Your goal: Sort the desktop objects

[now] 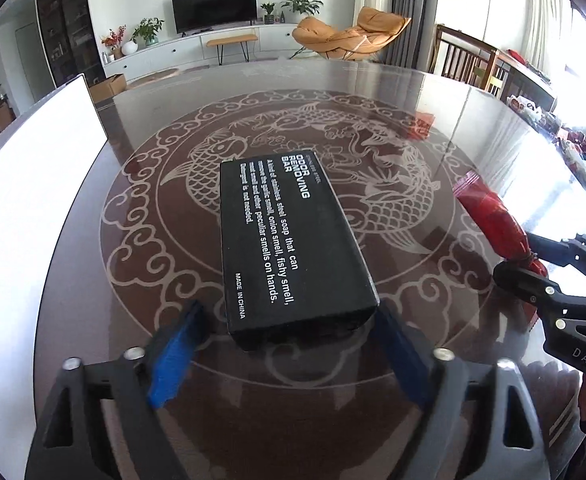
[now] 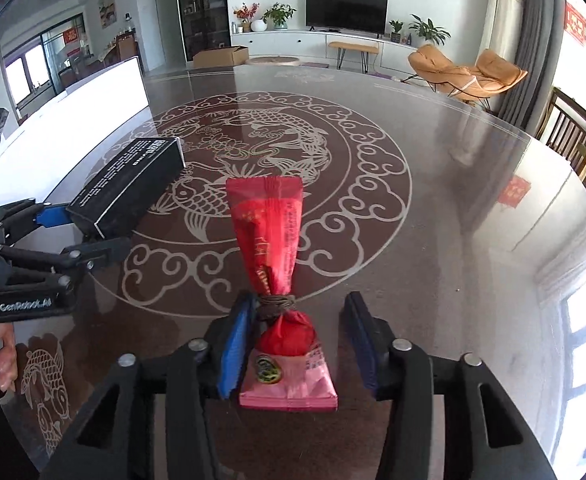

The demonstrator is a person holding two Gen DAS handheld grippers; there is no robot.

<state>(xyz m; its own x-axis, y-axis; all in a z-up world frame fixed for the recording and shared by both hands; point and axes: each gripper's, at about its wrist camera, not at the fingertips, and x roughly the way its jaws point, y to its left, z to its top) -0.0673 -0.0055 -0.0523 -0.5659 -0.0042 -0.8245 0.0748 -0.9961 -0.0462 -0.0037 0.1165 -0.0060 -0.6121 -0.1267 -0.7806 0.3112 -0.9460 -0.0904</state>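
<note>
A black box (image 1: 289,236) printed "ODOR REMOVING BAR" lies flat on the glass table (image 1: 433,128). My left gripper (image 1: 291,312) is open, its blue pads (image 1: 173,352) standing clear on either side of the box's near end. From the right wrist the box (image 2: 129,184) and left gripper (image 2: 81,236) show at the left. A red snack bag (image 2: 269,232), tied with a band near its lower end, lies between the right gripper's (image 2: 300,304) fingers. That gripper is open: the right pad is clear of the bag and the left pad sits beside it. The bag (image 1: 489,216) also shows at right.
The round glass table (image 2: 433,200) has a fish pattern under it. A white panel (image 1: 33,184) (image 2: 101,84) stands along its left edge. A person's hand (image 2: 5,356) grips the left tool's handle. Chairs and a living room lie beyond the far edge.
</note>
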